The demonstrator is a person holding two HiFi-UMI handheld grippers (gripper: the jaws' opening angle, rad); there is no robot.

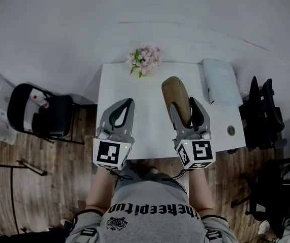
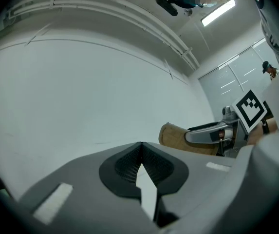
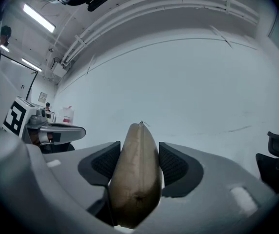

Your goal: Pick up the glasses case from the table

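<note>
Worktop (image 1: 150, 140): white, carrying a grey box (image 1: 220, 80) at its right edge.
Right hand-held gripper (image 1: 183, 105): jaws standing wide, clamping the tan glasses case (image 1: 176, 95) by its sides.
Left hand-held gripper (image 1: 130, 103): jaw tips meeting, gripping nothing.
Glasses case: closed, hanging over the worktop.

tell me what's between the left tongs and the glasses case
Nothing. In the head view, only bare white table shows between the left tongs and the glasses case.

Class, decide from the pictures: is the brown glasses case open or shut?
Shut. The glasses case, clamped in the right gripper, shows its two halves meeting along one closed seam; no interior shows.
</note>
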